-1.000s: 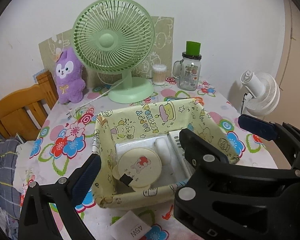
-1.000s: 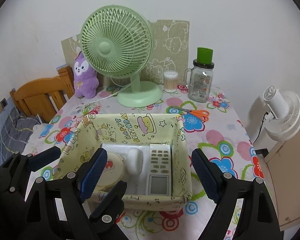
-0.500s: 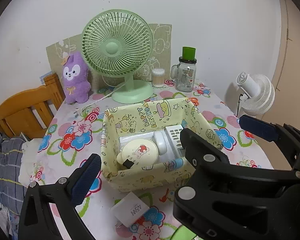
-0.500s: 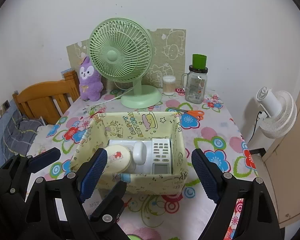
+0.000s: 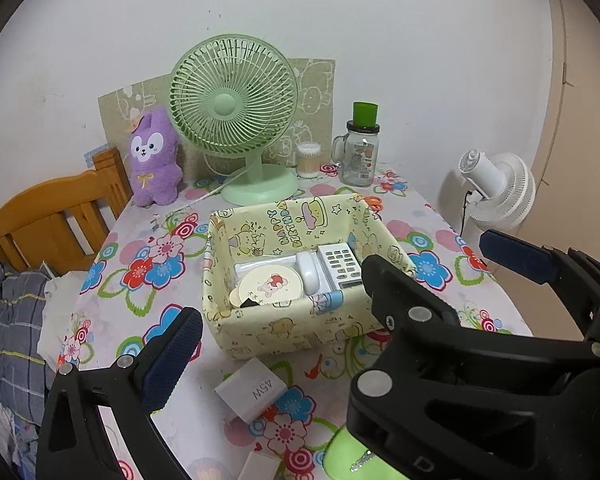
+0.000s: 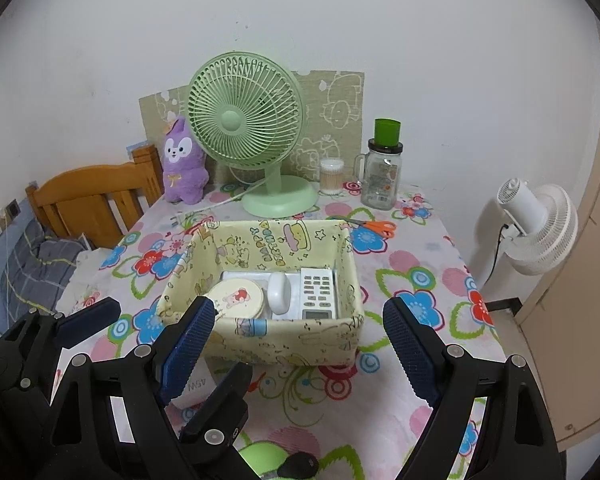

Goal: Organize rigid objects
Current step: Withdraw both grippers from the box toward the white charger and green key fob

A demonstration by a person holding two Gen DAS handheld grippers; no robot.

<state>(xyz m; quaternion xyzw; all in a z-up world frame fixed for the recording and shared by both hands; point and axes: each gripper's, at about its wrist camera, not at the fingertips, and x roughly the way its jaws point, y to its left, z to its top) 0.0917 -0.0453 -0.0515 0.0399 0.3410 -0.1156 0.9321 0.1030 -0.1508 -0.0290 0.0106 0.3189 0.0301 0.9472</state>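
A yellow cartoon-print fabric basket (image 5: 300,332) (image 6: 284,340) stands mid-table. Inside lie a round cream tin (image 5: 270,285) (image 6: 236,300), a white mouse (image 5: 309,276) (image 6: 280,294) and a white remote (image 5: 338,266) (image 6: 318,292). A white charger block marked 45W (image 5: 252,394) (image 6: 198,386) lies on the cloth in front of the basket. A lime-green object (image 5: 348,456) (image 6: 264,460) shows at the near edge. My left gripper (image 5: 340,312) is open and empty, held back from the basket. My right gripper (image 6: 300,344) is open and empty, just before the basket's front wall.
A green desk fan (image 6: 246,120), purple plush (image 6: 182,160), cotton-swab jar (image 6: 331,176), glass mug jar with green lid (image 6: 382,176) and orange scissors (image 6: 376,226) stand behind the basket. A wooden chair (image 6: 96,196) is left, a white fan (image 6: 540,224) right.
Both grippers have drawn back and up from the basket. The basket looks smaller, and the charger block and lime-green object have come into view. Both stay open.
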